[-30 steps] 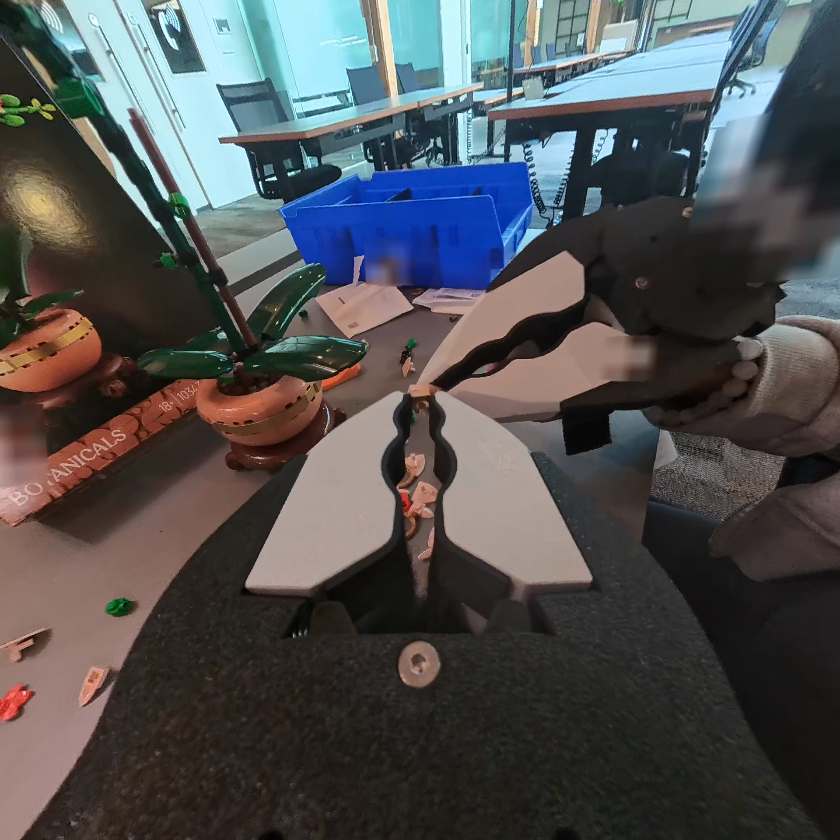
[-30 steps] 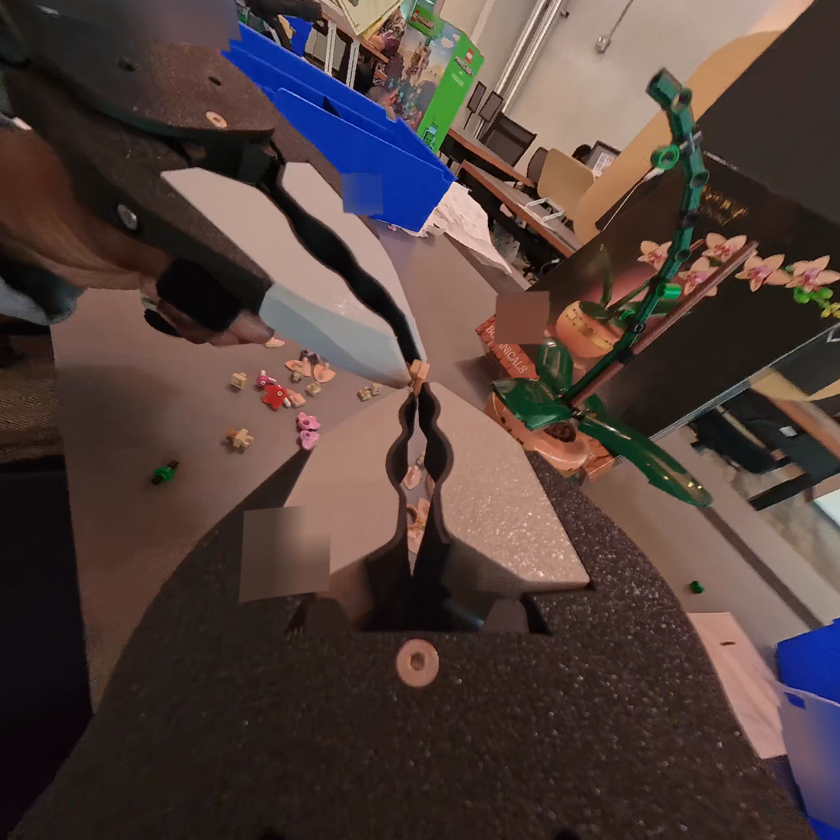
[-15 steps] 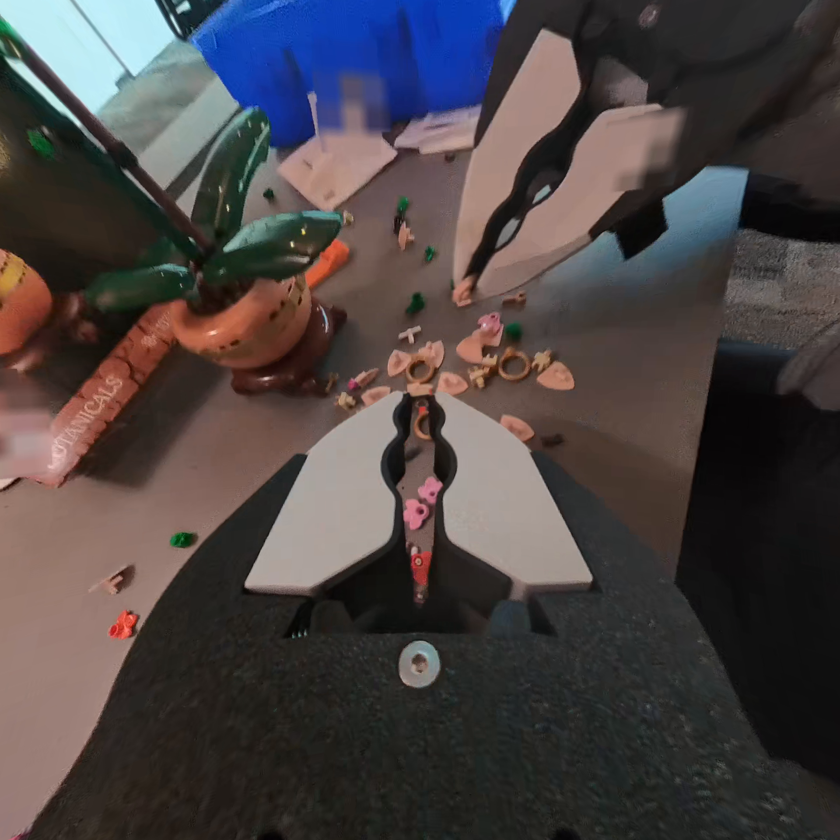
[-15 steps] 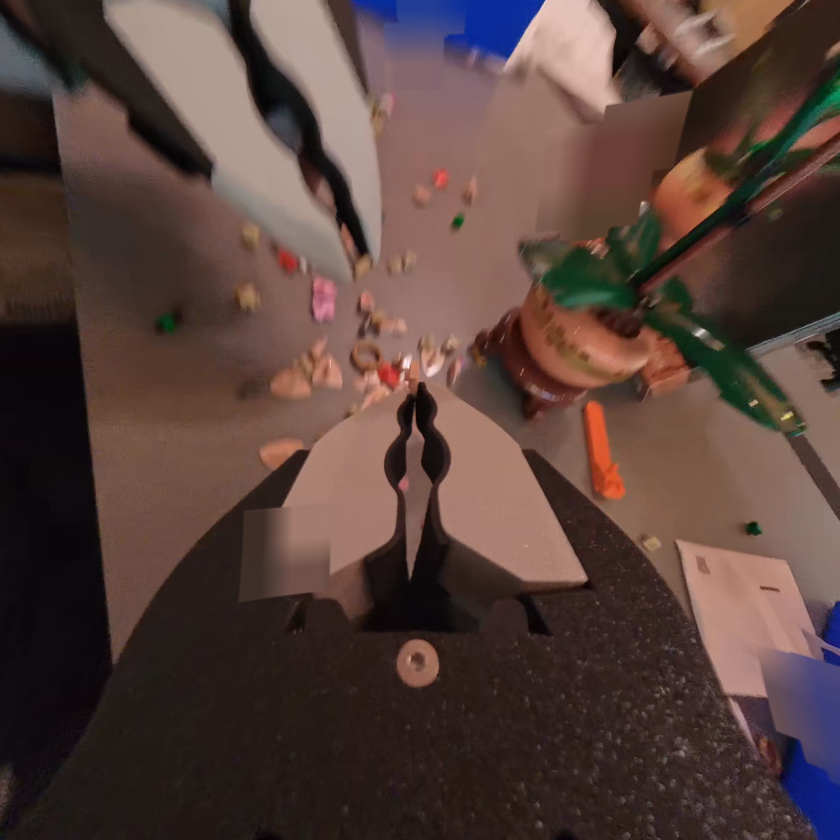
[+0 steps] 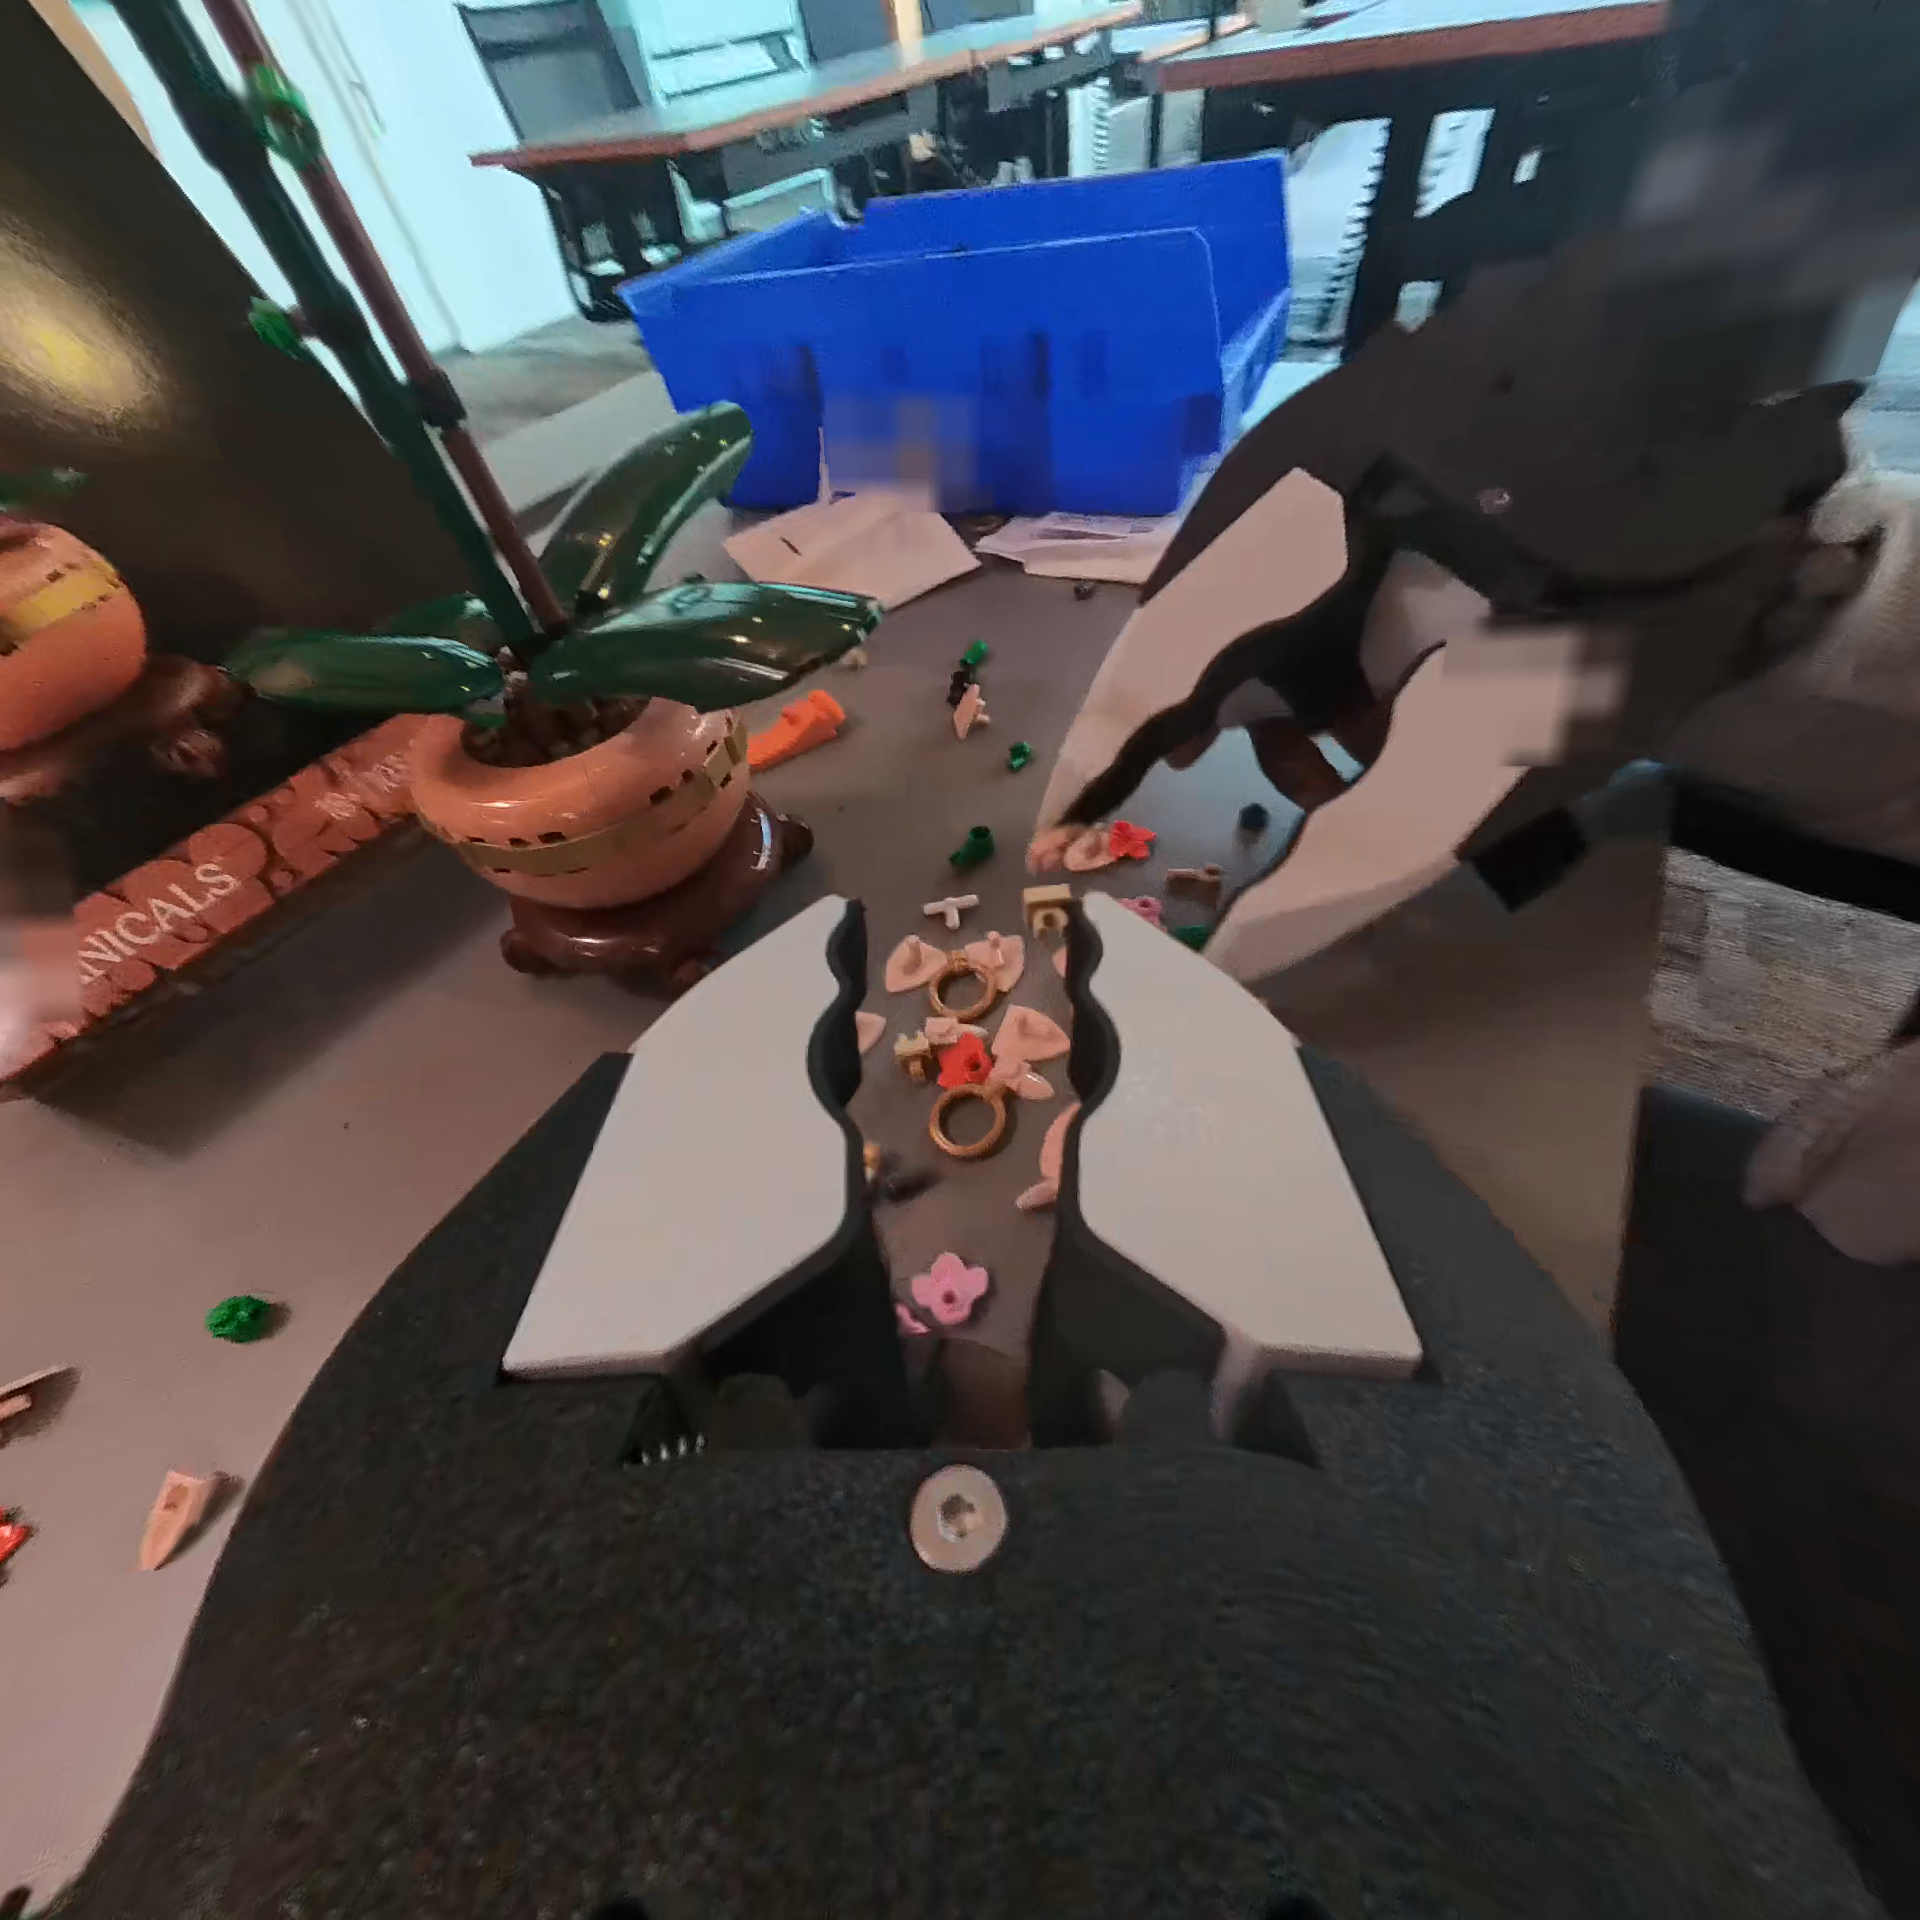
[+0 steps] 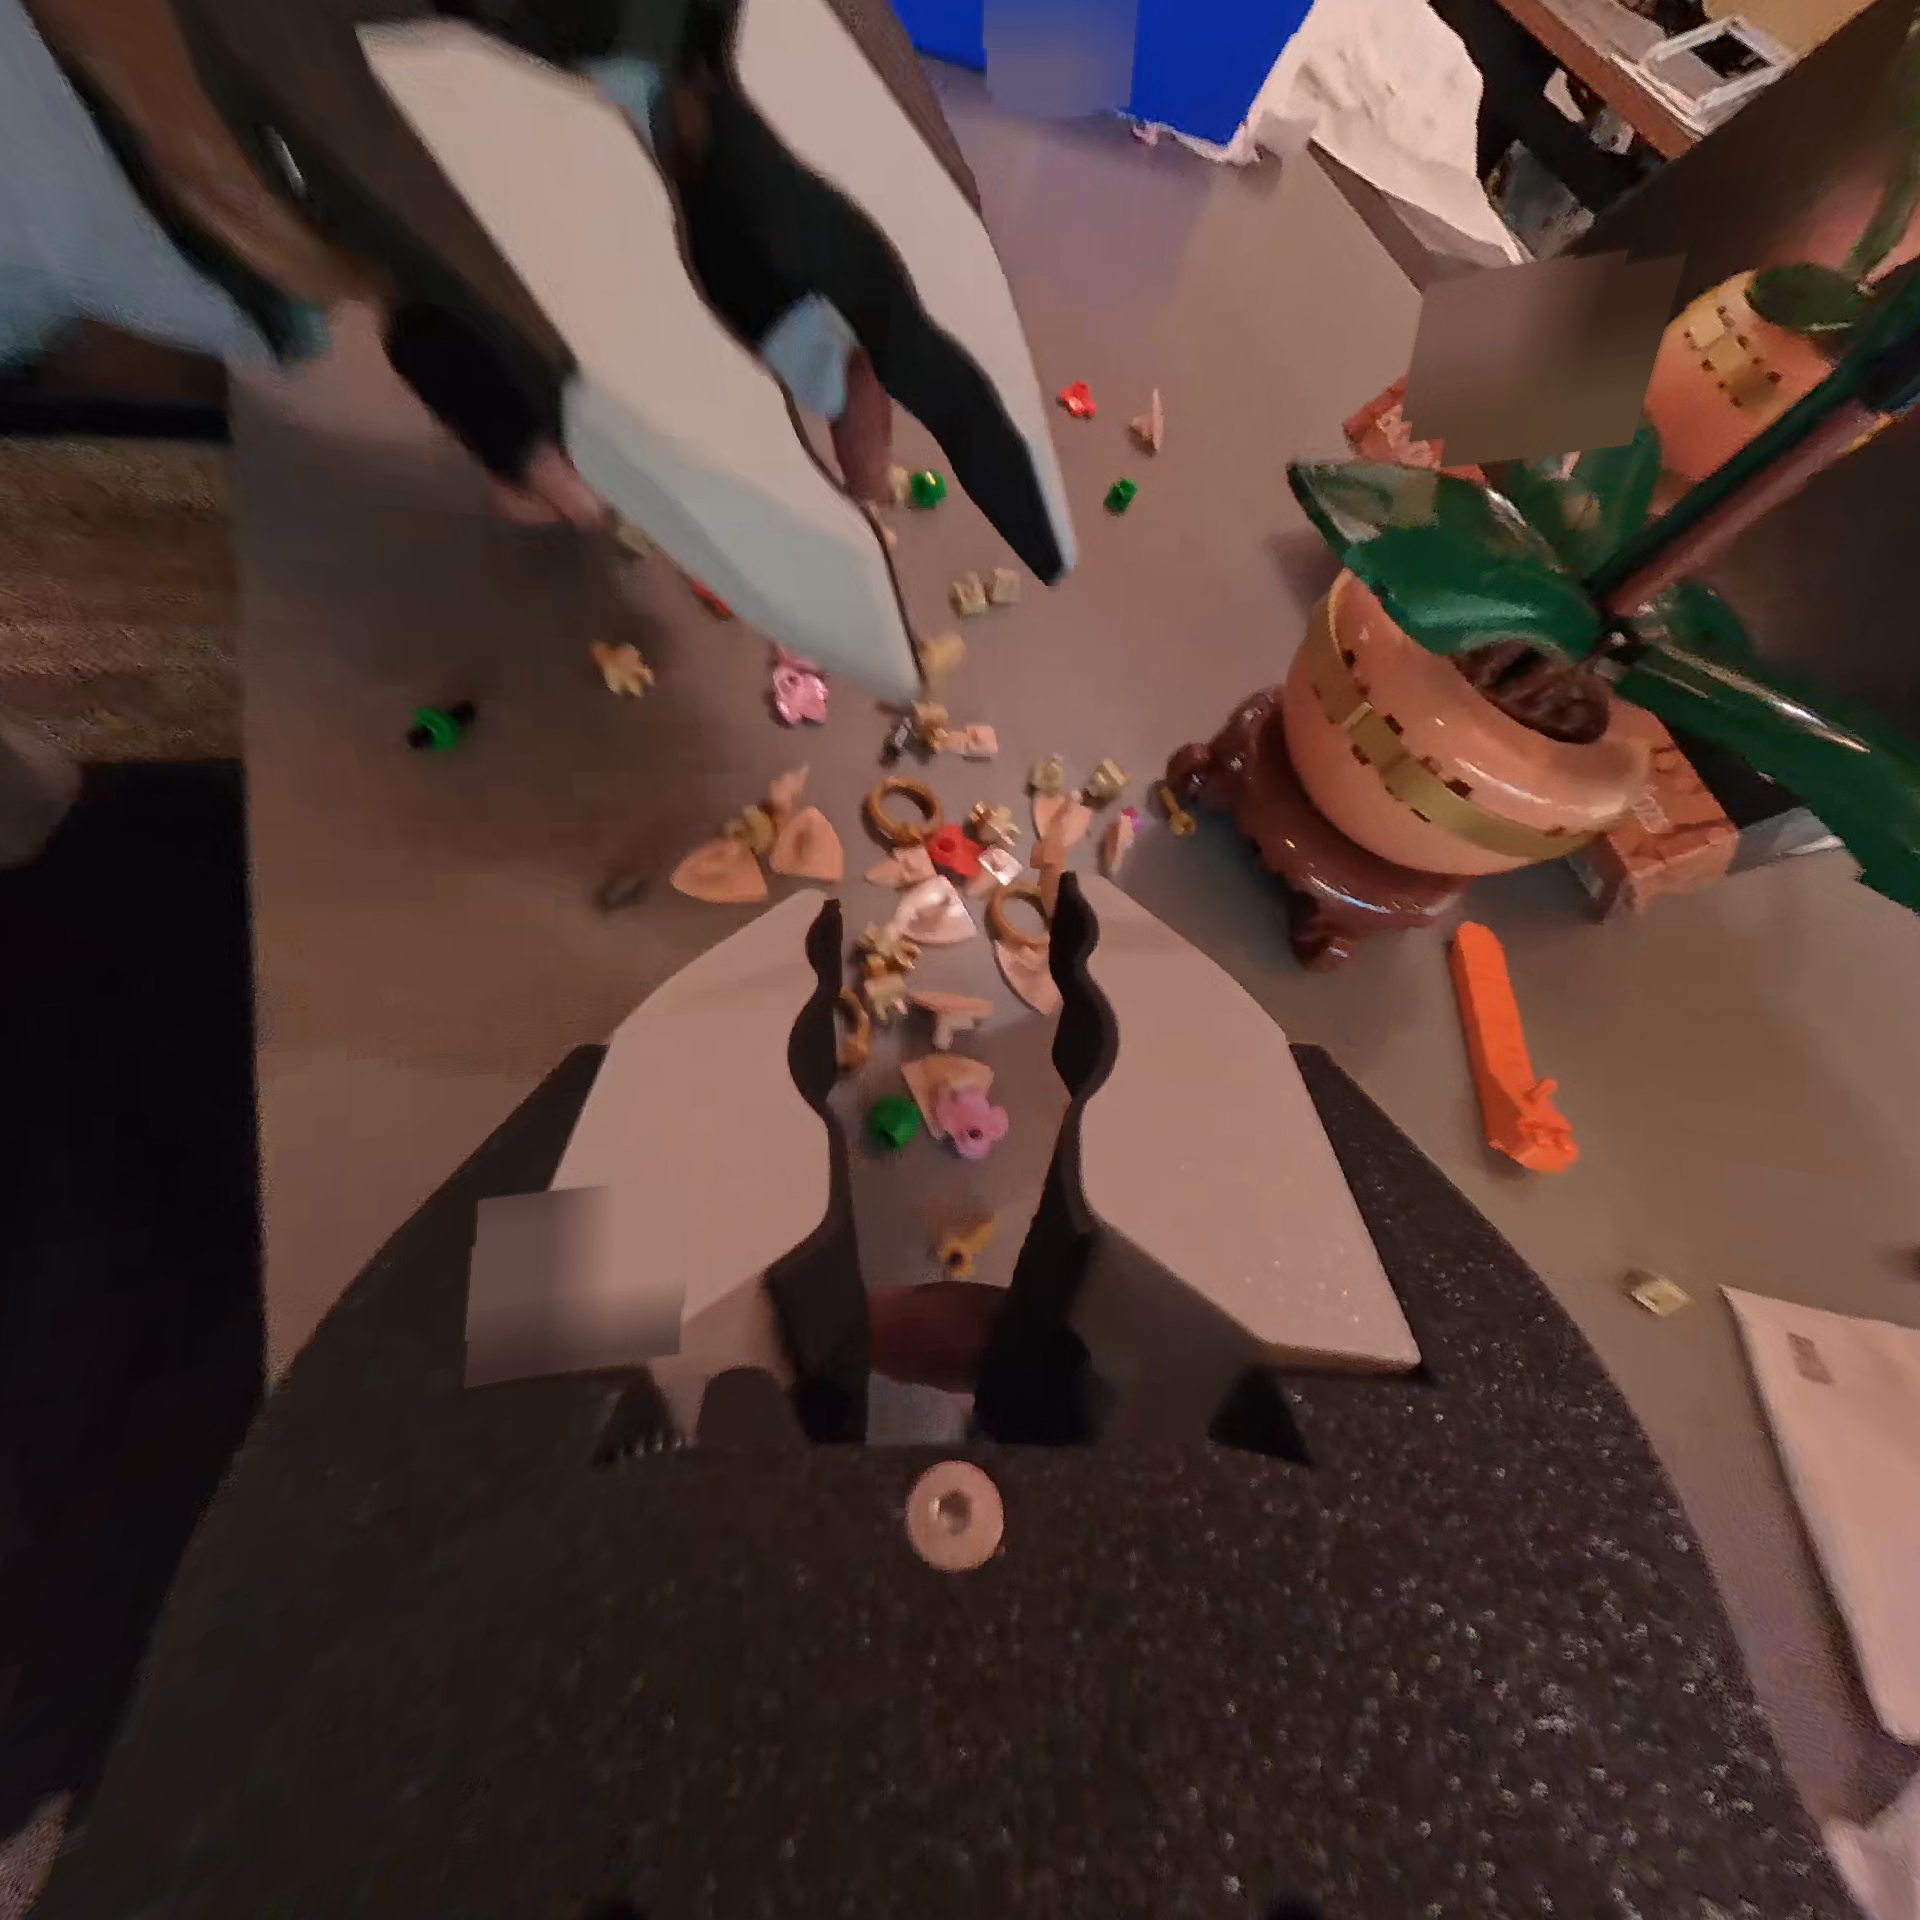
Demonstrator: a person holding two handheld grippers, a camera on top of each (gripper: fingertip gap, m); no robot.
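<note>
My left gripper (image 5: 961,920) is open and empty, low over a scatter of small toy-brick pieces on the grey table (image 5: 312,1122). Between its fingers lie two gold rings (image 5: 968,1122), a red piece (image 5: 968,1060), tan petals and a pink flower (image 5: 948,1288). A small tan brick (image 5: 1047,909) sits right by its right fingertip. My right gripper (image 6: 948,909) is also open and empty over the same scatter, with a green stud (image 6: 891,1122) and a pink flower (image 6: 971,1117) between its fingers. Each gripper shows in the other's view, tips facing across the pile.
A brick-built potted plant (image 5: 582,810) stands left of the pile, also in the right wrist view (image 6: 1455,769). An orange tool (image 6: 1507,1060) lies beside it. A black box (image 5: 125,416), blue bins (image 5: 966,343) and papers (image 5: 852,545) are behind. The table edge is at right. My right fingertips sit around 4 cm from my left ones. Between my left fingertips and the brick-built potted plant (image 5: 582,810) there is roughly 7 cm. The right camera catches it too, in the right wrist view (image 6: 1355,615).
Both grippers were shut tip to tip on one small tan piece held up. They have dropped toward the table, drawn apart, and both now stand open over the pile.
</note>
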